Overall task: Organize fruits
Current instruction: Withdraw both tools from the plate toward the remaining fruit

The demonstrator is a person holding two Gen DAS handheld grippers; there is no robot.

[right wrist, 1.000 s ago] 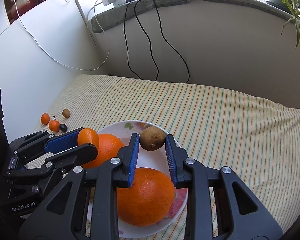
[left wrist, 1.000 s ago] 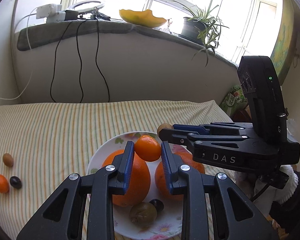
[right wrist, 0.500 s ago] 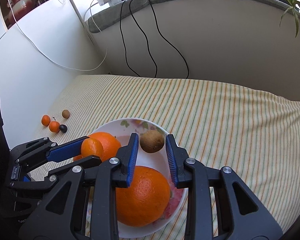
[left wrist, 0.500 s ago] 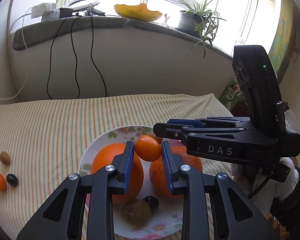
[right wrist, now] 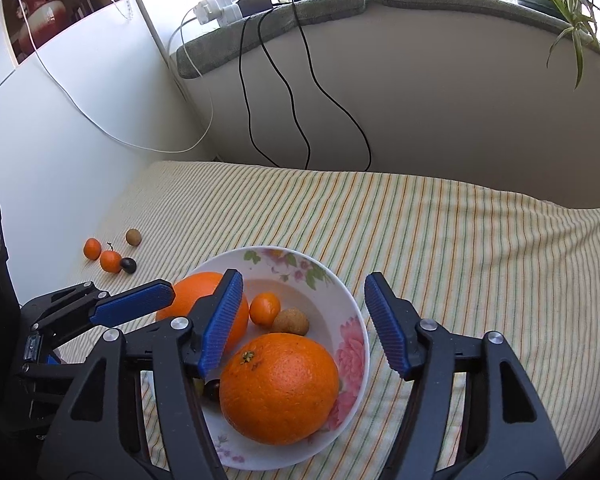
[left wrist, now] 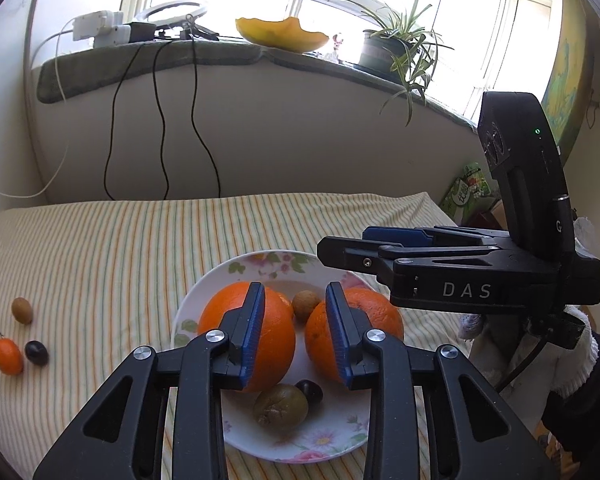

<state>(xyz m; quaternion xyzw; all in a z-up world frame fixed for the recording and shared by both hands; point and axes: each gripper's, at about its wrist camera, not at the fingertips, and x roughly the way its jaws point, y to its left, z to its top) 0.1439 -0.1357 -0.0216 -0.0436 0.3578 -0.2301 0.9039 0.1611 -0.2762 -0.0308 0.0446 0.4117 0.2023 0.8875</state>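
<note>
While both tools hang over the bowl (right wrist: pixel 284 249), the left gripper (left wrist: pixel 294 292) has its jaws just starting to part and the right gripper (right wrist: pixel 304 280) is spreading wide; neither has anything between its pads. The bowl sits on the striped cloth (right wrist: pixel 420 240), toward its near edge. Nearest in it is a big orange (right wrist: pixel 280 388) pressed up to the near rim, with a dark grape (right wrist: pixel 212 390) tucked at its left. A second orange (right wrist: pixel 188 292) lies on the left side, right under the left gripper's blue fingers. The likely trouble is crowding: the fingers hang close over both oranges, so a careless pull-out could nudge one over the low rim. The two tools also stand near enough to knock together. Between the oranges rest a kumquat (right wrist: pixel 265 309) and a brown fruit (right wrist: pixel 290 322), touching; a bump could wedge them underneath. The kumquat is oval, and its long axis seems to run from the bowl's middle toward the far rim, leaning a little right. Farther off, near the cloth's left edge, lie four loose small fruits (right wrist: pixel 111 261). One kumquat's stem points to the far left corner. They could roll off that edge if pinched off-centre.
</note>
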